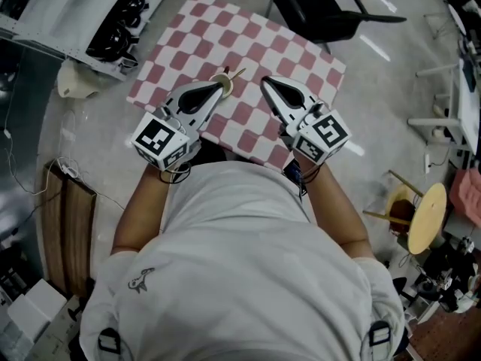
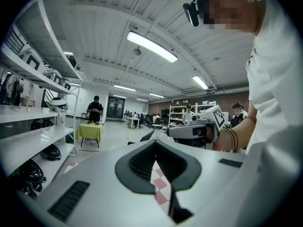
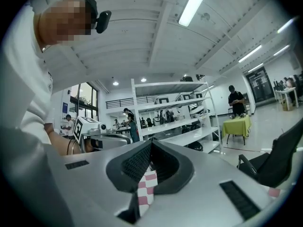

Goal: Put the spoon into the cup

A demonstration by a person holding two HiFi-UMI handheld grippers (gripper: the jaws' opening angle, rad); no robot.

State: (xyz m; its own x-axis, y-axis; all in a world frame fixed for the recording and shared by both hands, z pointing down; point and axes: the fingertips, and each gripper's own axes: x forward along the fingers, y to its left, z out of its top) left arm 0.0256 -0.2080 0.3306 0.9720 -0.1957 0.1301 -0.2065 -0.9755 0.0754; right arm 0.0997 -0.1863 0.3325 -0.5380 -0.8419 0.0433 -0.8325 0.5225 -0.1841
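Red-and-white checked cloth lies under my left gripper and right gripper, both pressed together, holding nothing. The spoon stands in the cup at my left tips. A black chair stands beyond.

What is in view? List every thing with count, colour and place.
Tablecloth: one, red-and-white checked, straight ahead.
Cup: one, pale, middle of the cloth.
Spoon: one, pale, standing in the cup.
Chair: one, black, beyond the cloth.
Stool: one, wooden, far right.
Helmets: several, black, upper left.
Left gripper: one, white and black, jaws together, empty.
Right gripper: one, white and black, jaws together, empty.
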